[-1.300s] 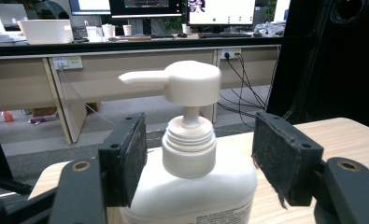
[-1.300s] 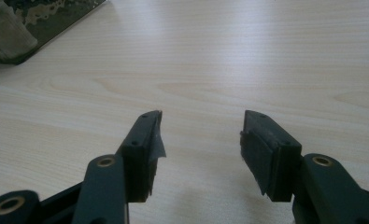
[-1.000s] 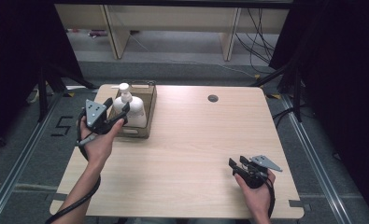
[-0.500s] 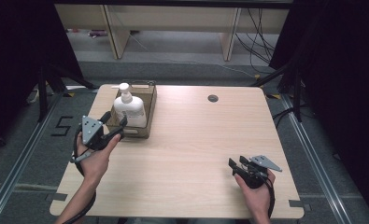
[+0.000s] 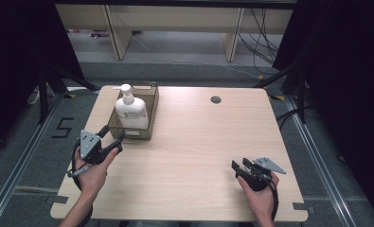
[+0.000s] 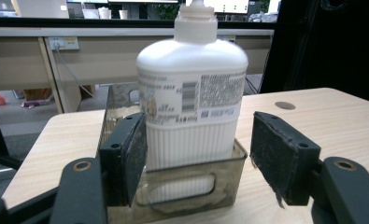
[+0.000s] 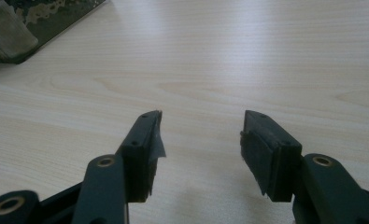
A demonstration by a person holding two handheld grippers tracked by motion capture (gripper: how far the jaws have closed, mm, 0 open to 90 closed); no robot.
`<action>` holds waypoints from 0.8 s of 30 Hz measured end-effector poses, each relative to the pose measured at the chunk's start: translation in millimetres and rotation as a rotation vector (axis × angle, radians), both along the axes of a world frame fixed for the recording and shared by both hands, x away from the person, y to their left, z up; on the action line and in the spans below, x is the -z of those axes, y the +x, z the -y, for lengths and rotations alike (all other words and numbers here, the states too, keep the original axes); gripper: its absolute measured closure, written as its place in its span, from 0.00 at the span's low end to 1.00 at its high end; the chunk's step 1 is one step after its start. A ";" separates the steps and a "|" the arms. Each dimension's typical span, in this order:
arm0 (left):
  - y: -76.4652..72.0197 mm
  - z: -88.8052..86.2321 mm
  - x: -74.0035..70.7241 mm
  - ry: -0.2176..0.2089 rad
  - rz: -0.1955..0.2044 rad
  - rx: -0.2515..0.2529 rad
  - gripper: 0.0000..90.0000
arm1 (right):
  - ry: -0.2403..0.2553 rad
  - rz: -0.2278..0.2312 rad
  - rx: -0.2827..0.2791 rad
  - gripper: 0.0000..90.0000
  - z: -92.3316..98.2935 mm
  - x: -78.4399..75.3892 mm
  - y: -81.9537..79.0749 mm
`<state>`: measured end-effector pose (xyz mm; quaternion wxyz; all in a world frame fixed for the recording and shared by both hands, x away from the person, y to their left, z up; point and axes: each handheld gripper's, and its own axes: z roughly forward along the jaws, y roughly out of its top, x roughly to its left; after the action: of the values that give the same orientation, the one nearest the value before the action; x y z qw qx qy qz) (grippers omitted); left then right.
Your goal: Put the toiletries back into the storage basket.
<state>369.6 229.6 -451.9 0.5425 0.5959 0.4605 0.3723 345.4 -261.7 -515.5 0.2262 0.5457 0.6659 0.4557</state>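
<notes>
A white pump bottle (image 5: 130, 109) (image 6: 191, 98) stands upright in a dark see-through bin (image 5: 146, 116) (image 6: 196, 191) at the table's back left. My left gripper (image 5: 110, 137) (image 6: 198, 154) is open just in front of the bin's near end, its jaws apart and clear of the bin. My right gripper (image 5: 236, 166) (image 7: 202, 140) is open near the table's front right, resting low over bare wood with nothing between its jaws.
The light wooden table (image 5: 194, 156) has a round cable hole (image 5: 216, 100) at the back right. The bin's corner (image 7: 14, 28) shows far off in the right gripper view. Shelving and cables lie beyond the table's far edge.
My left gripper has drawn back from the bottle and bin toward the table's front left. The bottle stays upright in the bin. The right gripper has not moved.
</notes>
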 end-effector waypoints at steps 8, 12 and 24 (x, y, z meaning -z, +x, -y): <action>-5.4 -6.0 15.2 0.002 -0.022 -0.004 0.40 | -0.003 -0.013 0.003 0.53 -0.3 -0.8 -0.9; -8.4 -9.2 22.5 0.014 -0.026 -0.016 0.41 | 0.030 -0.052 0.030 0.53 -3.5 -2.3 -3.8; -8.3 -20.8 52.5 0.037 -0.080 -0.030 0.41 | 0.024 -0.045 0.023 0.53 -3.4 -1.8 -3.0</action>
<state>361.3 250.4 -504.4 0.5071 0.6132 0.4836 0.3647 342.5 -258.3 -513.7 0.2098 0.5661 0.6590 0.4485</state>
